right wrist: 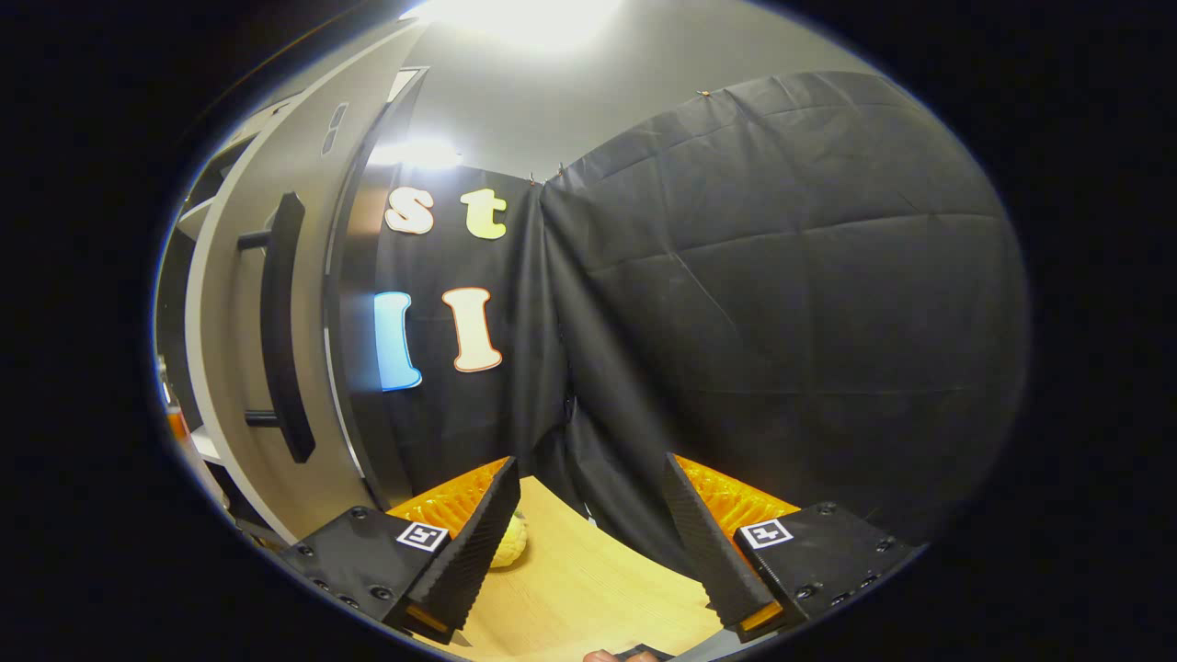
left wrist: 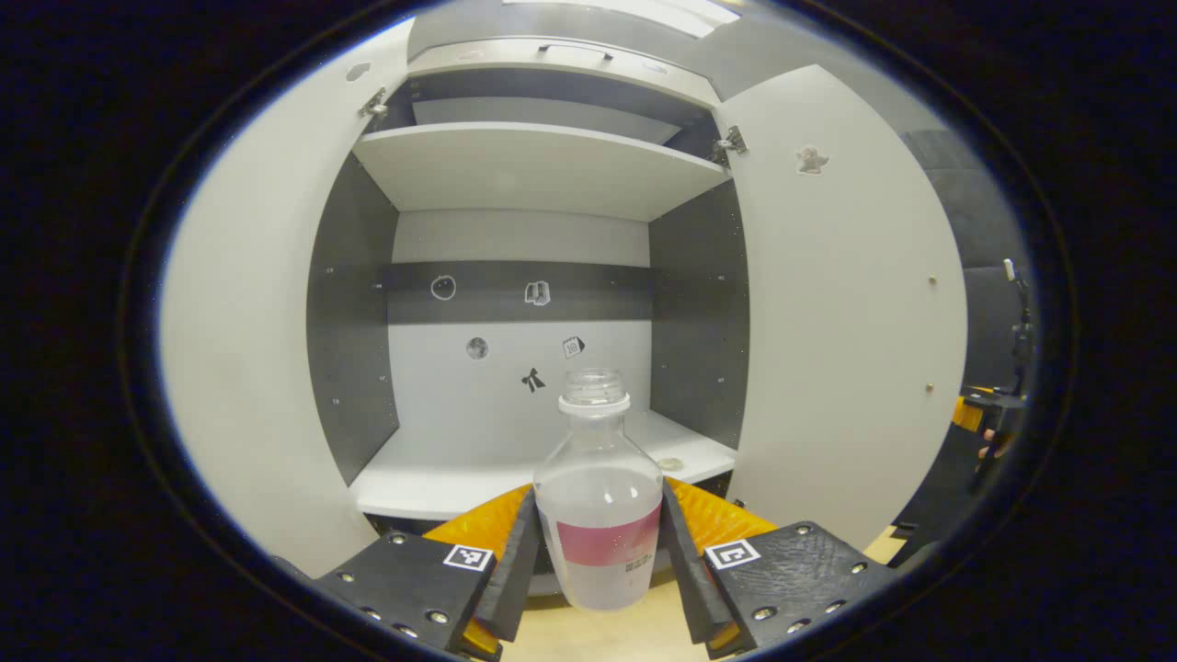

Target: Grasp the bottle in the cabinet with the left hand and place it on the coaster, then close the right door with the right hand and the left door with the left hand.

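Note:
In the left gripper view a clear plastic bottle (left wrist: 599, 501) with a pink label and no cap stands upright between my fingers; my left gripper (left wrist: 598, 542) is shut on its body. It hangs just in front of the open cabinet (left wrist: 515, 460), over the wooden table. Both cabinet doors stand open: the left door (left wrist: 248, 368) and the right door (left wrist: 846, 331). In the right gripper view my right gripper (right wrist: 588, 542) is open with nothing between its fingers, over the wooden table (right wrist: 570, 588). The right door's outer face with its dark bar handle (right wrist: 280, 322) is at the left.
The cabinet's lower shelf (left wrist: 441, 469) carries a small round object (left wrist: 670, 463) at its right. An upper shelf (left wrist: 533, 165) spans the cabinet. A small yellow object (right wrist: 510, 541) lies on the table behind my right gripper's left finger. Black cloth wall (right wrist: 782, 322) hangs ahead.

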The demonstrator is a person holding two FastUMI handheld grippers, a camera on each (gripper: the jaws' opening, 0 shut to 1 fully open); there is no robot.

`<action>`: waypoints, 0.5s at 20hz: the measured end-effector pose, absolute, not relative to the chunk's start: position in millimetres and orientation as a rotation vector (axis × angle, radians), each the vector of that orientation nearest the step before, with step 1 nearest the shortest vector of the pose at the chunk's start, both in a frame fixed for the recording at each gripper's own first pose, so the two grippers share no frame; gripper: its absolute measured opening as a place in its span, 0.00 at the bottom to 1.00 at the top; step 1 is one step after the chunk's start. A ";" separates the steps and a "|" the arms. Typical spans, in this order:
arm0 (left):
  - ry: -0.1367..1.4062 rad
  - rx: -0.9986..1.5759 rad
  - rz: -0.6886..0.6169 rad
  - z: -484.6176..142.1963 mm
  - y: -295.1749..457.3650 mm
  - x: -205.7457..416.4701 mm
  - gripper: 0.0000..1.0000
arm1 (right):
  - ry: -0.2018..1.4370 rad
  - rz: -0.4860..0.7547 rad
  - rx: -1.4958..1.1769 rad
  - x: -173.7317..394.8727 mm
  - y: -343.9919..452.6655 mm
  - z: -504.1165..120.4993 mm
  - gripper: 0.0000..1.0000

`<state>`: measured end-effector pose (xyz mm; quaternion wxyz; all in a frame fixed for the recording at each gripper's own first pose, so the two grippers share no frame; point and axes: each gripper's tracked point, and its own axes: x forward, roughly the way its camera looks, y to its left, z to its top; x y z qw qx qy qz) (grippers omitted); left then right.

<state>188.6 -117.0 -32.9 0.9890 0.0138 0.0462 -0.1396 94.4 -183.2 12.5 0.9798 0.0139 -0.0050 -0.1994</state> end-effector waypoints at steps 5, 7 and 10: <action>0.128 -0.058 -0.382 -87.8 -120.2 133.8 0.69 | -0.024 -0.379 0.036 74.2 -168.3 13.2 0.95; 0.135 -0.060 -0.403 -106.8 -117.0 114.2 0.69 | -0.026 -0.368 0.028 66.3 -160.3 12.8 0.95; 0.158 -0.081 -0.424 -138.3 -112.9 90.2 0.69 | -0.033 -0.347 0.022 55.4 -147.4 15.3 0.95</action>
